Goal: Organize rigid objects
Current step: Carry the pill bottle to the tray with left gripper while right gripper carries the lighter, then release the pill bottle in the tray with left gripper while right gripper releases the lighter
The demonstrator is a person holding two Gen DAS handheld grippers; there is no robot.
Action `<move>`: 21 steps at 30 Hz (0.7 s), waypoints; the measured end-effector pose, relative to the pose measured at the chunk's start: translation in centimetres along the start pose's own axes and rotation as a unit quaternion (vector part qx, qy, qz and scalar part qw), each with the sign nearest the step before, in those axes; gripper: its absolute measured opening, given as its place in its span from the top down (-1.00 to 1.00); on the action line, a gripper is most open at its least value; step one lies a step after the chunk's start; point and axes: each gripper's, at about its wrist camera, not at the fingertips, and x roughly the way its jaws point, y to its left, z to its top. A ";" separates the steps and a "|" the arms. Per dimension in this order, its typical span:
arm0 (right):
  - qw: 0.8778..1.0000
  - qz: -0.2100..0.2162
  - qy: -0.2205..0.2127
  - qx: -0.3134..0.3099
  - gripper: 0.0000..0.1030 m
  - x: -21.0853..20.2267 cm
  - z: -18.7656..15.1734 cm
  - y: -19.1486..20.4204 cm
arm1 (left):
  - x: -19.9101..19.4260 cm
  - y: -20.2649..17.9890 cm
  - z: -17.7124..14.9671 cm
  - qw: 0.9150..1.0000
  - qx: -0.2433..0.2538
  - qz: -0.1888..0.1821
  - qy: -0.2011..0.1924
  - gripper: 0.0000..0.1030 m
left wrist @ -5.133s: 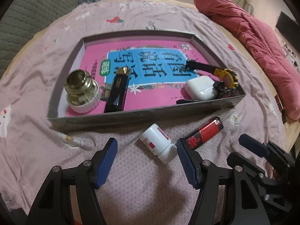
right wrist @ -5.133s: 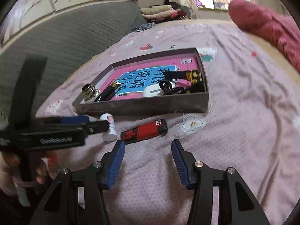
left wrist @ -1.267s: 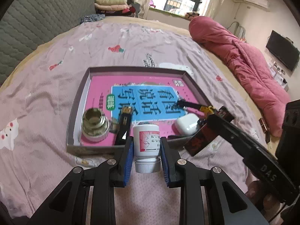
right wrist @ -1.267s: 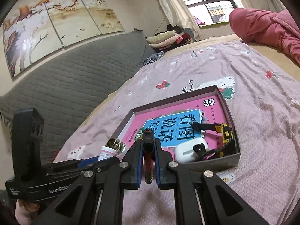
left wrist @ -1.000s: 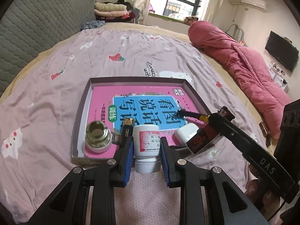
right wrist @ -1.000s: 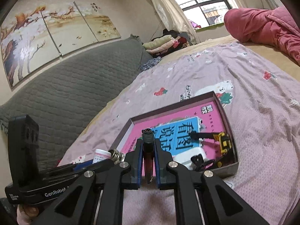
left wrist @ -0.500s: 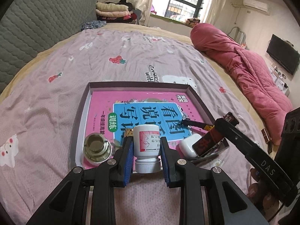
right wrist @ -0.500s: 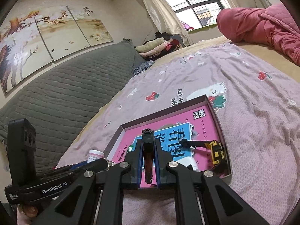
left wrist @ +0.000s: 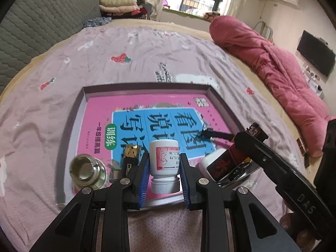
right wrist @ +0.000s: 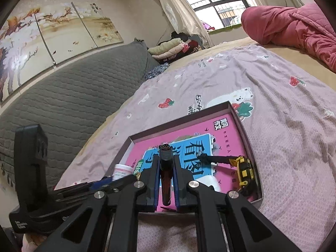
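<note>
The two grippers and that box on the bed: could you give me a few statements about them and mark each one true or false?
1. The left gripper is shut on a white pill bottle. True.
2. The right gripper is open, holding nothing. False: it is shut on a red lighter.
3. A yellow and black tape measure lies in the box. True.
4. The box floor is plain green. False: a pink and blue book cover lines it.
5. The pill bottle is held cap toward the camera. True.
</note>
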 end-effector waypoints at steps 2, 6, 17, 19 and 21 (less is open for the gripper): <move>1.000 -0.004 0.008 -0.005 0.79 0.4 -0.2 0.1 | 0.4 -0.1 -0.3 1.000 0.003 -0.001 0.004 0.46; 1.000 -0.014 0.019 -0.013 0.79 0.9 -0.5 0.1 | 1.5 -0.2 -1.0 1.000 0.008 -0.001 0.018 0.46; 0.996 -0.045 0.032 -0.068 0.76 1.2 -1.3 0.9 | 2.4 -0.2 -1.9 0.999 0.012 0.004 0.034 0.46; 0.996 -0.047 0.033 -0.072 0.74 1.0 -1.3 0.8 | 2.6 0.0 -2.0 0.999 0.010 0.008 0.040 0.46; 0.996 -0.048 0.033 -0.069 0.72 0.8 -1.3 0.4 | 2.6 0.2 -2.1 0.999 0.006 0.007 0.039 0.46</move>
